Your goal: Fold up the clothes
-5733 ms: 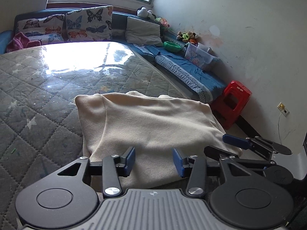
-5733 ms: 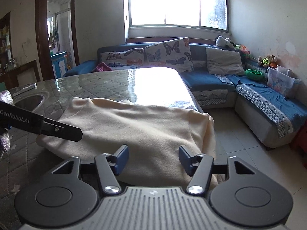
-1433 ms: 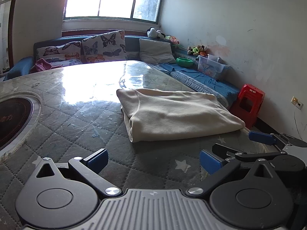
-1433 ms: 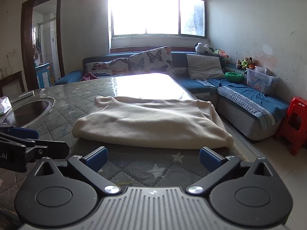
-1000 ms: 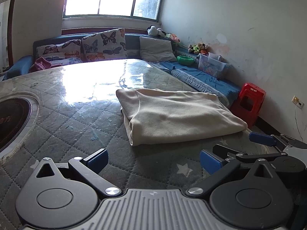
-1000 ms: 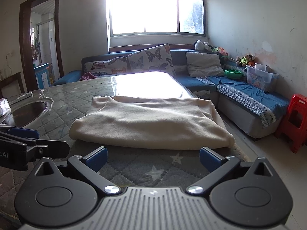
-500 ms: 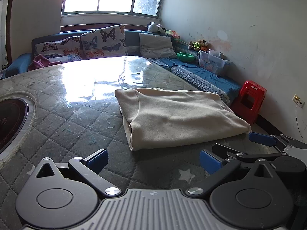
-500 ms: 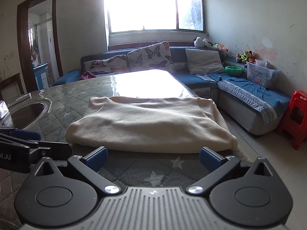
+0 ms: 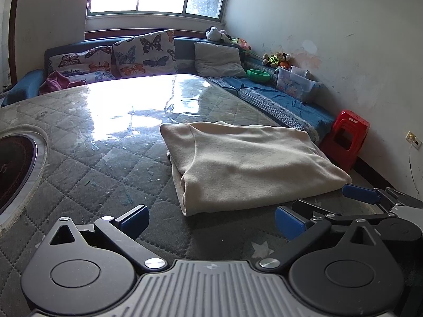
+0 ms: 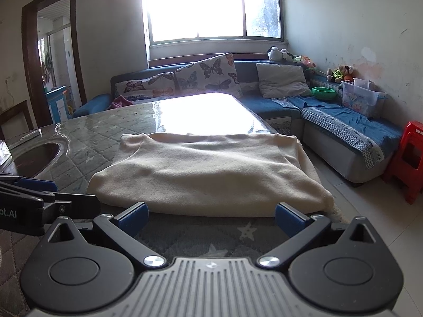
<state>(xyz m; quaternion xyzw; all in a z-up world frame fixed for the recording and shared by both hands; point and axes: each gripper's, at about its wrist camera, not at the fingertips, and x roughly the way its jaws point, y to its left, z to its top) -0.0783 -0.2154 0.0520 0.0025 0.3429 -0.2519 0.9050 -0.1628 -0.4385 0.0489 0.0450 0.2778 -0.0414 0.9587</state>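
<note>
folded garment [image 9: 251, 163] on table [image 9: 111, 142], sofa [image 9: 277, 100] behind.

A home living room. Beyond the right claw [image 10: 210, 218], a blue corner sofa [image 10: 341, 129] with butterfly cushions [image 10: 208, 75] sits under a bright window [image 10: 211, 8]. Soft toys [image 10: 339, 74] line its back; a red plastic stool [image 10: 408, 158] stands far right, a doorway [image 10: 53, 52] far left.

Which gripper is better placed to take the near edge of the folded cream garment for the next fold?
Probably the right gripper: open, facing the folded cream garment's near edge squarely. The left gripper, also open, faces only its corner.
</note>
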